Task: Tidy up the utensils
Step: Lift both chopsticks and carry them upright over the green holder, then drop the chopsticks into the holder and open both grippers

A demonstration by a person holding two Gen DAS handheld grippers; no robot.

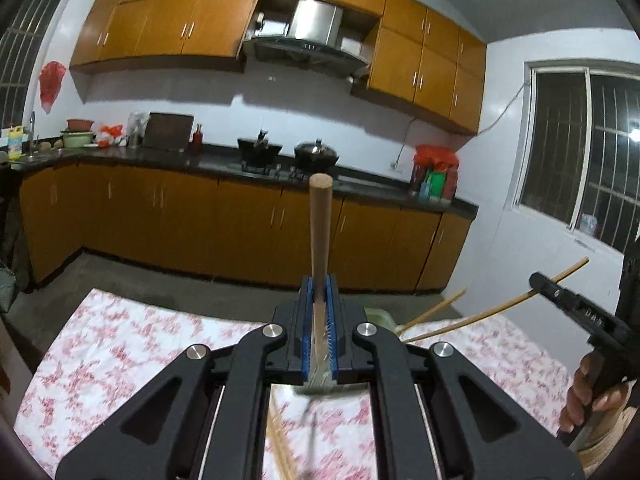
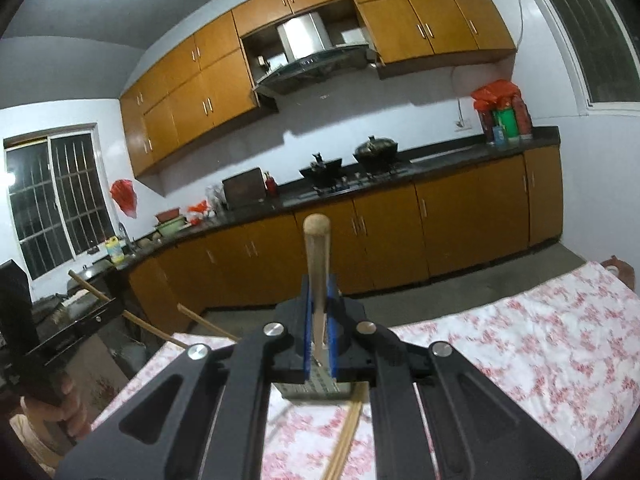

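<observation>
My left gripper is shut on a wooden-handled utensil; the handle sticks up past the blue pads and a metal end shows below. It is held above a table with a pink floral cloth. My right gripper is shut on a similar wooden-handled utensil with a metal end below. In the left wrist view the other gripper appears at the right, with chopsticks slanting by it. Chopsticks lie on the cloth under my right gripper.
A kitchen counter with woks on a stove runs along the far wall under orange cabinets. A pale green container sits behind my left gripper. Barred windows are at the sides. A concrete floor strip separates table and cabinets.
</observation>
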